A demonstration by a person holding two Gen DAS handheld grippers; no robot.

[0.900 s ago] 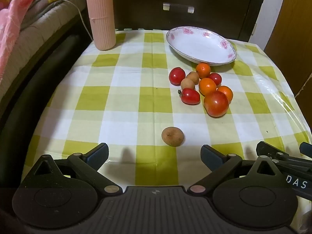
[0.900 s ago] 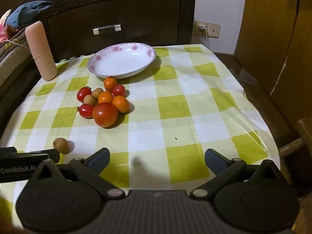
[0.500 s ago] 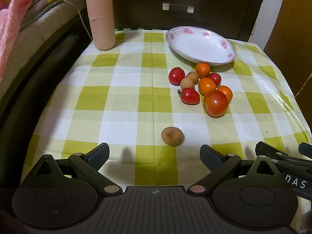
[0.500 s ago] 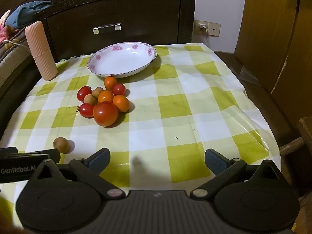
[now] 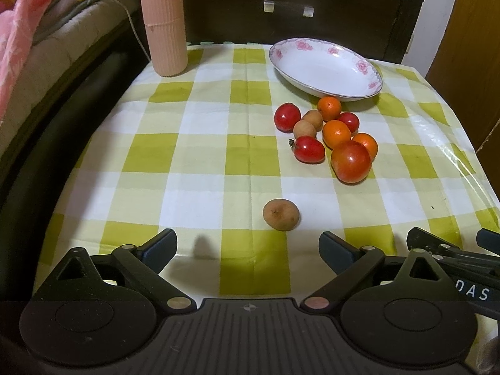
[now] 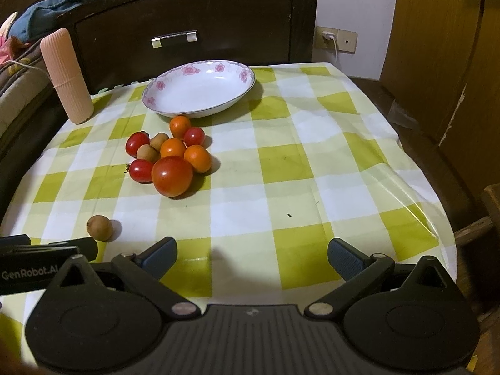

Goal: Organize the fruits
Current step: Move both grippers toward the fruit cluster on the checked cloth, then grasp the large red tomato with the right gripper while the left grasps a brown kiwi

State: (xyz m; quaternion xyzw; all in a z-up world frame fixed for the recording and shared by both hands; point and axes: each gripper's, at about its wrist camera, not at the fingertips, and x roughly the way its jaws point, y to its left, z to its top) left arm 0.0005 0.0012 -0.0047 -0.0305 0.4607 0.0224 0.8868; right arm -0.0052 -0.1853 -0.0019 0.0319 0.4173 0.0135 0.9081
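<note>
**Around the checked table**

A green-and-white checked cloth (image 5: 200, 156) covers the table. At its far left corner a ribbed pink cylinder (image 5: 163, 22) stands upright. Behind the table is a dark wooden cabinet (image 6: 200, 22) with a metal handle (image 6: 174, 38). Left lies a bed with a pink blanket (image 5: 15, 31) and a white cable (image 5: 125, 9). Right, a wall socket (image 6: 336, 39) holds a plug, beside a wooden door (image 6: 437, 47).

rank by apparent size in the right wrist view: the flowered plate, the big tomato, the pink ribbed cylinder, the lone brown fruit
1. flowered plate
2. pink ribbed cylinder
3. big tomato
4. lone brown fruit, clearly smallest though nearest the camera
</note>
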